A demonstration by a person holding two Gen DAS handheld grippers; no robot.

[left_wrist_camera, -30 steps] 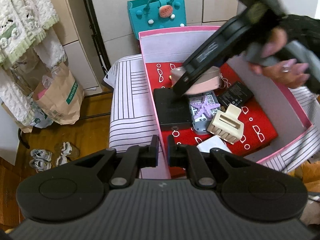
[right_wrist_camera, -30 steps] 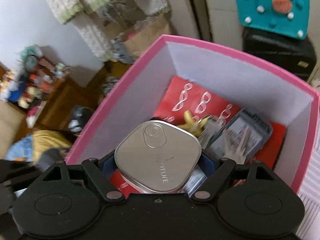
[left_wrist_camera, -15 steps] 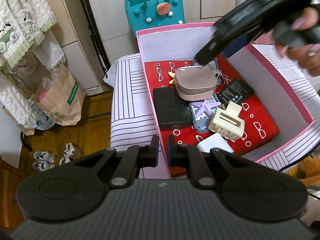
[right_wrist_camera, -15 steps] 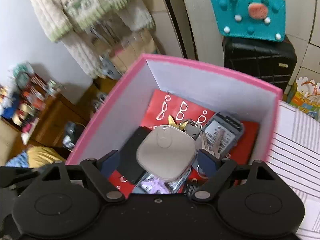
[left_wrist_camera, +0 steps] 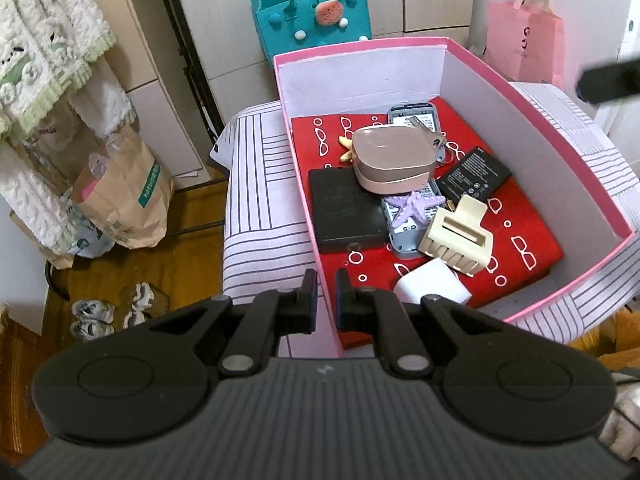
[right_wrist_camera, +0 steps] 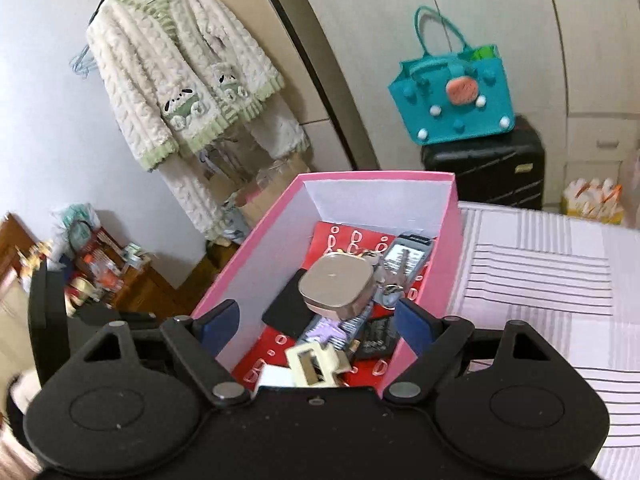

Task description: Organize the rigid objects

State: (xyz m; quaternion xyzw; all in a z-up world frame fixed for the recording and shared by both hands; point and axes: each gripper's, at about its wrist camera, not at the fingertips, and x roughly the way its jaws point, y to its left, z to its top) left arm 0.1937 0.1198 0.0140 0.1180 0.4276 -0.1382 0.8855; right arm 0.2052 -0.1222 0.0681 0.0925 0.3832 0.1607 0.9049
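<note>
The open pink cardboard box (left_wrist_camera: 560,128) on the striped cloth now holds the rounded rose-gold metal case (left_wrist_camera: 394,158), lying on top of the pile toward the far left, over the flat black slab (left_wrist_camera: 344,216). The right gripper (right_wrist_camera: 316,322) has let it go and pulled back, spread wide and empty. The left gripper (left_wrist_camera: 325,298) pinches the box's near wall, nearly closed. One placement looks done.

place: home bedroom | showing it: cardigan (right_wrist_camera: 180,80) hanging beyond right claw; striped bedding (right_wrist_camera: 540,280) lying rightward; suitcase (right_wrist_camera: 486,178) standing ahead
</note>
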